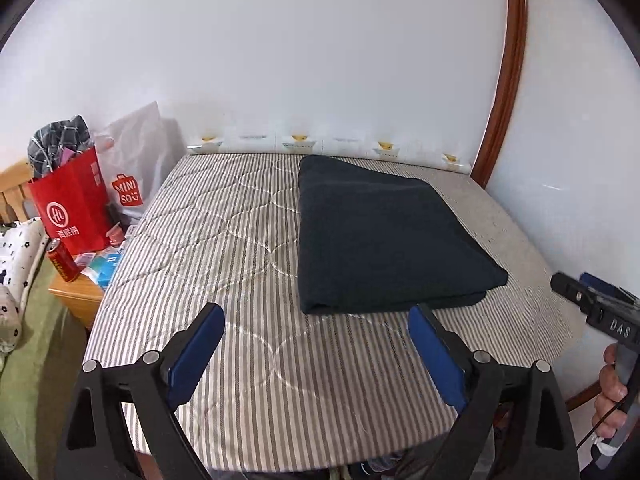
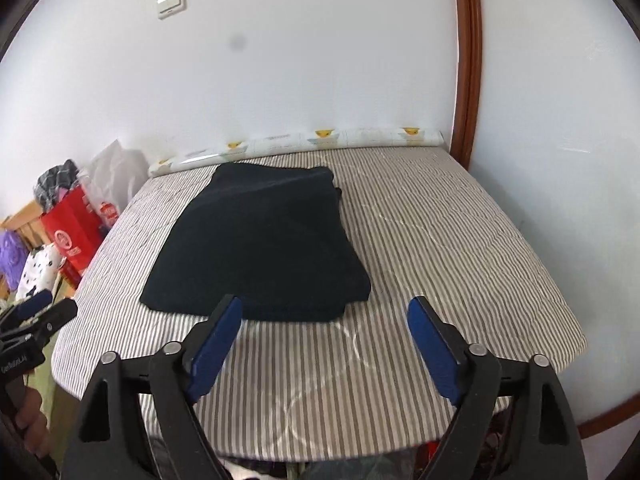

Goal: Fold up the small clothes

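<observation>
The left gripper (image 1: pixel 316 334) and the right gripper (image 2: pixel 325 330) are both held level with jaws spread wide, gripping nothing. A bare hand (image 1: pixel 610 396) grips the right gripper's handle.

one folded dark garment (image 1: pixel 384 236), two tongs (image 1: pixel 316 344) (image 2: pixel 324 340), two bags (image 1: pixel 72 208) (image 1: pixel 136 160), one red can (image 1: pixel 62 260).

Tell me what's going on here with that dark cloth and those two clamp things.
A person holds a two-finger gripper in each hand over a striped quilted surface. A dark garment lies on it, already folded into a neat rectangle with layered edges toward the cameras. The left gripper and the right gripper are both open and empty, just short of the garment's near edge, touching nothing. Off to the left, a red shopping bag stands on a wooden side table.
</observation>
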`<action>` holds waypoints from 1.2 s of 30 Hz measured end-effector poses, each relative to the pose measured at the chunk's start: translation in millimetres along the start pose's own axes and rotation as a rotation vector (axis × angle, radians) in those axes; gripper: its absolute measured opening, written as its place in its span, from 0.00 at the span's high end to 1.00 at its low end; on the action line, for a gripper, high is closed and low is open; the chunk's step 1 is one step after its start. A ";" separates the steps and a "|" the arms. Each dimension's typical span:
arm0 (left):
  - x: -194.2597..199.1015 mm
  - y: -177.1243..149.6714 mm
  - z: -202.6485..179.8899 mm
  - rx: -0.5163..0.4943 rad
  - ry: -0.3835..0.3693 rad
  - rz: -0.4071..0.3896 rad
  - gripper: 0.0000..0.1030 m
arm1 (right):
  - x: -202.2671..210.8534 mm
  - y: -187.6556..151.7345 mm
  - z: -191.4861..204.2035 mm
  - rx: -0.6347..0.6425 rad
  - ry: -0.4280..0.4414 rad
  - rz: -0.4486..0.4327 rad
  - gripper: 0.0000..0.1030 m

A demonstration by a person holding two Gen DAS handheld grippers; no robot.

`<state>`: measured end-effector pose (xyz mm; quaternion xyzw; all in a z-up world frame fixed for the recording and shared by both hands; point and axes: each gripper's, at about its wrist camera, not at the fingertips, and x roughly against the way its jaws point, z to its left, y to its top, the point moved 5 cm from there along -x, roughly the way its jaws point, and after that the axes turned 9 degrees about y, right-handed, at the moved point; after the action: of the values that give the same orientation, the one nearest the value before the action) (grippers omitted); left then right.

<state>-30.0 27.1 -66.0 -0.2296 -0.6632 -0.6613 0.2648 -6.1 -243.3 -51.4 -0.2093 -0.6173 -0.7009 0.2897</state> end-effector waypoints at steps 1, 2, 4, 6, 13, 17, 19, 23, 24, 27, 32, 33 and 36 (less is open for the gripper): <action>3.5 -1.0 -1.5 -0.001 0.002 -0.002 0.09 | 3.9 -3.0 -0.2 0.009 -0.019 -0.004 0.05; 6.5 -1.9 -2.5 -0.003 0.005 -0.003 0.08 | 7.6 -5.8 -0.3 0.019 -0.041 -0.008 0.05; 10.7 -2.7 -4.0 -0.004 0.019 -0.006 0.08 | 11.7 -9.7 -4.0 0.016 -0.066 -0.004 0.03; 16.0 -2.4 -5.0 0.002 0.029 -0.017 0.08 | 16.5 -12.9 -9.0 -0.003 -0.059 -0.005 0.02; 20.3 -3.4 -9.5 0.010 0.028 -0.014 0.07 | 31.9 -14.7 -24.5 -0.032 -0.103 -0.031 0.02; 19.8 -5.1 -13.7 0.001 0.026 -0.011 0.07 | 36.8 -15.7 -26.9 -0.047 -0.097 -0.038 0.02; 19.6 -5.8 -14.6 -0.002 0.024 -0.008 0.07 | 37.5 -15.5 -27.4 -0.049 -0.098 -0.040 0.02; 19.6 -5.7 -15.6 -0.005 0.026 -0.008 0.07 | 38.6 -14.8 -26.8 -0.053 -0.096 -0.048 0.02; 19.5 -5.5 -16.1 -0.006 0.025 -0.008 0.07 | 38.6 -14.9 -26.3 -0.052 -0.096 -0.047 0.02; 19.5 -5.1 -16.0 -0.002 0.023 -0.007 0.07 | 38.6 -14.6 -24.8 -0.051 -0.103 -0.047 0.02; 18.2 -5.4 -15.7 -0.002 0.022 -0.003 0.07 | 38.0 -14.3 -23.6 -0.046 -0.098 -0.046 0.02; 18.1 -5.5 -15.6 -0.001 0.021 -0.001 0.07 | 38.1 -14.4 -22.8 -0.047 -0.100 -0.046 0.02; 17.0 -5.1 -15.6 -0.003 0.019 0.001 0.07 | 38.5 -13.7 -22.3 -0.044 -0.102 -0.047 0.02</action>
<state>-45.4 10.7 -59.1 -0.2238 -0.6595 -0.6645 0.2710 -42.5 -270.1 -39.9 -0.2363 -0.6203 -0.7095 0.2366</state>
